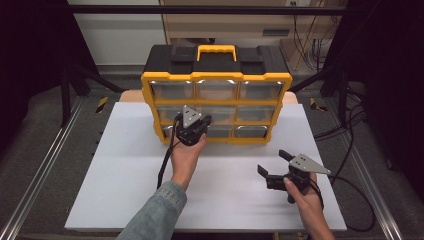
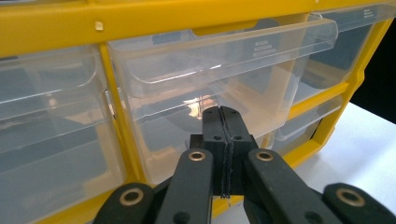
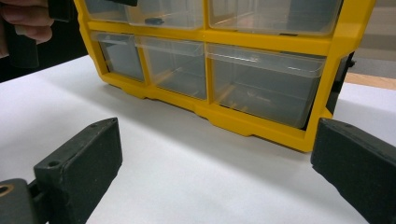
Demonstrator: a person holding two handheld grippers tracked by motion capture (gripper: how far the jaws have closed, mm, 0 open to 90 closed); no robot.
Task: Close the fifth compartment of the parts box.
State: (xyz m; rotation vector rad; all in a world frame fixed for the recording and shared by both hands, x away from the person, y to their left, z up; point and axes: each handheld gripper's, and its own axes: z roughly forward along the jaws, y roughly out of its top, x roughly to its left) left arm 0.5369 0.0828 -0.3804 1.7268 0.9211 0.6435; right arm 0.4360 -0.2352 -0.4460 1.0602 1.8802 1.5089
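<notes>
At the front of the yellow organizer, the left gripper is held against the drawers, its two black jaws pressed flat together with nothing between them. Seen from the left gripper view, the closed tips meet the clear front of a transparent drawer that stands pulled out a little from the frame, its lip forward of the drawers beside it. This drawer looks empty apart from glare on the plastic; whether the tips actually touch it cannot be told for sure.

Around it, the organizer holds three rows of three clear drawers in a yellow frame, with a black top and a yellow carrying handle. In the right gripper view, one upper drawer holds a small dark item; the bottom-row drawers look empty.

The organizer stands upright at the far edge of the white table top, facing the person. Well apart, near the right front of the table, the right gripper hovers with its jaws spread wide and empty, pointing toward the organizer's lower right corner.
</notes>
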